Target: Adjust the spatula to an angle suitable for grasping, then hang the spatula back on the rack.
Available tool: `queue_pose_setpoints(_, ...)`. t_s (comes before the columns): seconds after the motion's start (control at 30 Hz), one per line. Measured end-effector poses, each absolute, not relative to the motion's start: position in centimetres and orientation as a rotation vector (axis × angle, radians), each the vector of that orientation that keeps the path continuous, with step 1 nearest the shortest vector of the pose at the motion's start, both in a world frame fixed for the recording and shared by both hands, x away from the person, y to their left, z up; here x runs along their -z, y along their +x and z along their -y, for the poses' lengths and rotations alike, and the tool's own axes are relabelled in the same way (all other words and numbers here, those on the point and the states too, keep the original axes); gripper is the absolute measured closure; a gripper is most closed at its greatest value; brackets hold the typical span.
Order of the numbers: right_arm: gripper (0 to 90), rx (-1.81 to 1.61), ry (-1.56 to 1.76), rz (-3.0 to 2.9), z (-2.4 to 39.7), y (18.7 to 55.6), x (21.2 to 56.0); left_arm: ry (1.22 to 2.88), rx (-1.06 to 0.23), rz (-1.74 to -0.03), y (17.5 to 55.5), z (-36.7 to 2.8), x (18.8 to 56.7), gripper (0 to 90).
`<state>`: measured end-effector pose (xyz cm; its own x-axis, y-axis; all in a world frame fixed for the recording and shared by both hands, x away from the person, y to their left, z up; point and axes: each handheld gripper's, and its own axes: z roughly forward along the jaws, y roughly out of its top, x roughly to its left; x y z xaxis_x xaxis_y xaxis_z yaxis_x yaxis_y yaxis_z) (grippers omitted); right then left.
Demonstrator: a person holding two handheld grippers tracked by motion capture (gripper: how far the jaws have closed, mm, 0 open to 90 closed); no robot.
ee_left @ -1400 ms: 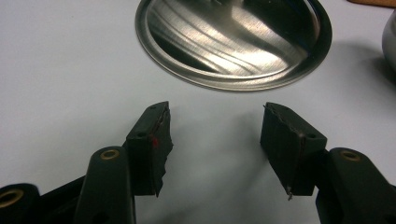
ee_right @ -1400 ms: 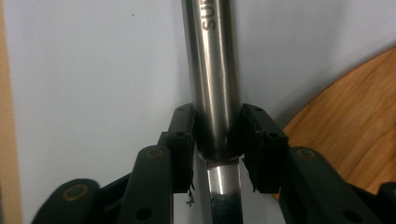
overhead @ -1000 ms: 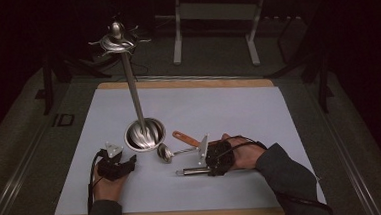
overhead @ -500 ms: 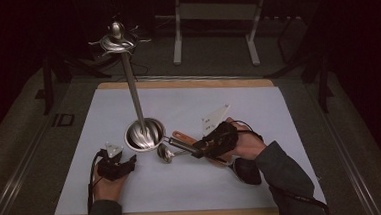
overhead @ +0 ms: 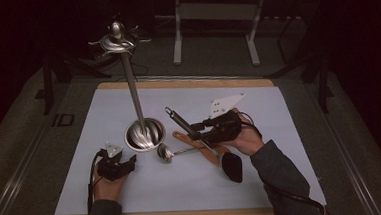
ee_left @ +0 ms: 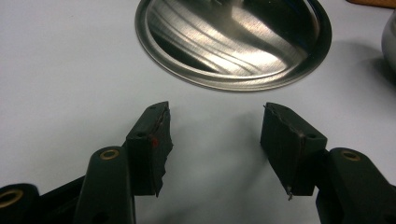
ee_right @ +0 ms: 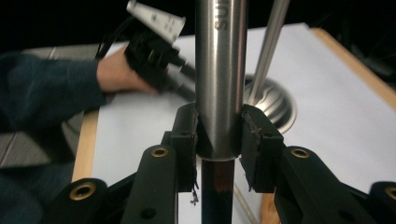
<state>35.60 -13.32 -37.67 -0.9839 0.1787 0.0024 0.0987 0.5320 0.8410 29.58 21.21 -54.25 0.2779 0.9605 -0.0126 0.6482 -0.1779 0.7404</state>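
Observation:
A steel utensil stand rises from a round base [overhead: 144,134] [ee_left: 233,37] on a thin pole [overhead: 133,96] [ee_right: 271,42] to a hooked top [overhead: 116,39]. My right gripper [overhead: 195,132] [ee_right: 217,126] is shut on the steel handle [ee_right: 219,60] of a utensil held above the table. The handle's loop end points up toward the pole, and the black head [overhead: 230,166] hangs low near the wrist. My left gripper [overhead: 127,164] [ee_left: 215,135] rests open on the table just in front of the base, nothing between its pads.
A steel ladle [overhead: 165,153] lies right of the base, its bowl at the left gripper view's edge [ee_left: 390,32]. A wooden spatula [overhead: 201,148] lies under the held utensil. The white mat [overhead: 280,132] sits on a wooden board; a dark frame stands behind.
My right gripper has risen off the table with the utensil and swung its handle up toward the stand. The left hand has stayed where it was.

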Motion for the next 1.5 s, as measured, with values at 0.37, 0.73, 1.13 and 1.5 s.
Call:
queue_pose_setpoints(0.37,68.9,-1.578,0.359,-2.498,13.2,35.9,36.3,1.917,-0.633,-1.443,29.5,-21.2,54.2,43.2)
queue_pose_setpoints(0.73,68.9,-1.648,0.396,-2.398,12.3,36.1,35.2,1.894,-0.666,-1.397,29.1,-21.1,54.1,46.6)
queue_pose_setpoints(1.13,69.0,-1.688,0.404,-2.348,11.2,36.7,34.6,1.884,-0.666,-1.354,28.9,-21.3,54.0,48.8)
queue_pose_setpoints(1.5,68.9,-1.706,0.405,-2.328,10.0,37.5,34.1,1.864,-0.666,-1.331,28.8,-21.5,53.9,49.4)
